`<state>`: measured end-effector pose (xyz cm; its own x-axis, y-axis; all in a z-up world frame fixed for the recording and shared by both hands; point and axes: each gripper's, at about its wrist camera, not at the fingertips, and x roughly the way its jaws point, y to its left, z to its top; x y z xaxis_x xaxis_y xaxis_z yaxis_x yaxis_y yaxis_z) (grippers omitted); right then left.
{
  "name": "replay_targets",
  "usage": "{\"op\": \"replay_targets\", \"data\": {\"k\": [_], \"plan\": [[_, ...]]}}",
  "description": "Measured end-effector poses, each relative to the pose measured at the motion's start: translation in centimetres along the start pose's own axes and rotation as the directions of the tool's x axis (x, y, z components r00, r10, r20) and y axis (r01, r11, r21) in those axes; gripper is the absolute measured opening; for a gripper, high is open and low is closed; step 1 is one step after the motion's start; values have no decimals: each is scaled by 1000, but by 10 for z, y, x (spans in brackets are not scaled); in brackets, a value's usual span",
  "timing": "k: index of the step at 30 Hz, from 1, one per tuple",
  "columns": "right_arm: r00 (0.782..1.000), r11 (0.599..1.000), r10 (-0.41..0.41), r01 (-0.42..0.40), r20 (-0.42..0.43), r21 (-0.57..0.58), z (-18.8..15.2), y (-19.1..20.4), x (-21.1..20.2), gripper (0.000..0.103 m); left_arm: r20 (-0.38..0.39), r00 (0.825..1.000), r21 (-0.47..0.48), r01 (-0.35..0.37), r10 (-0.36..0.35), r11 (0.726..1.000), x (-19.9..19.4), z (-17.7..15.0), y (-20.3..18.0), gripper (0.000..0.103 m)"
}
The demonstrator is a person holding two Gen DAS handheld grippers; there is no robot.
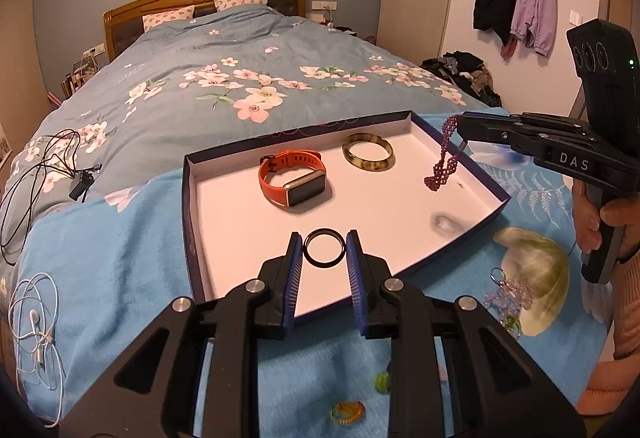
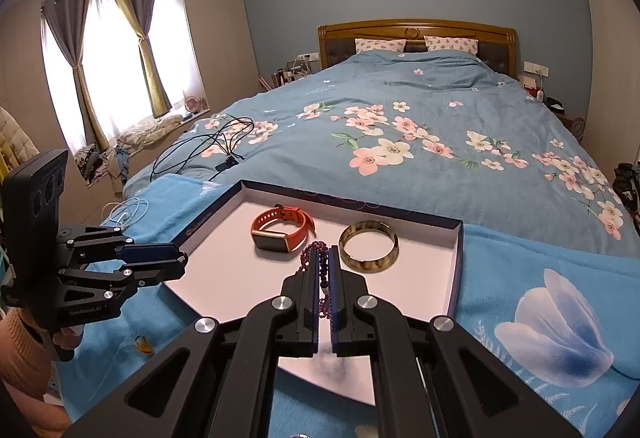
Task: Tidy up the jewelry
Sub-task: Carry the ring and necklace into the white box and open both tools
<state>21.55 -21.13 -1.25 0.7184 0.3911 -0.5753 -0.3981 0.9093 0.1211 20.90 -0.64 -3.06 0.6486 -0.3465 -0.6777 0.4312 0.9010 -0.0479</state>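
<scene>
A shallow white-lined box (image 1: 192, 198) lies on the blue blanket and holds an orange smartwatch (image 1: 292, 180) and a mottled green bangle (image 1: 369, 157). My left gripper (image 1: 324, 248) is shut on a black ring (image 1: 324, 265) and holds it over the box's near edge. My right gripper (image 2: 325, 258) is shut on a purple beaded bracelet (image 1: 444, 162), which dangles over the right part of the box. In the right wrist view the box rim (image 2: 458, 266), the watch (image 2: 280, 228), the bangle (image 2: 369, 248) and the beads (image 2: 310, 252) show; the left gripper (image 2: 182, 262) is at the left.
A purple beaded charm (image 1: 506, 296), a green ring (image 1: 382, 382) and an orange-green ring (image 1: 347, 412) lie on the blanket near me. Black cables (image 1: 40, 166) and white earphones (image 1: 36, 318) lie at the left. The flowered bed stretches behind the box.
</scene>
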Motion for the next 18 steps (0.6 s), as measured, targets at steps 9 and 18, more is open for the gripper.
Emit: {"op": "replay_targets", "data": {"k": [9,18], "plan": [[1000,1000,-14,14,-13,13,8,-5,18,3,-17,1000,-15,-4,4,1000,18,9,5,23],[999,999,-17,19,-38,31,9,-11,33,3,-38,999,-18,-17,16,1000,36,16,6,23]]}}
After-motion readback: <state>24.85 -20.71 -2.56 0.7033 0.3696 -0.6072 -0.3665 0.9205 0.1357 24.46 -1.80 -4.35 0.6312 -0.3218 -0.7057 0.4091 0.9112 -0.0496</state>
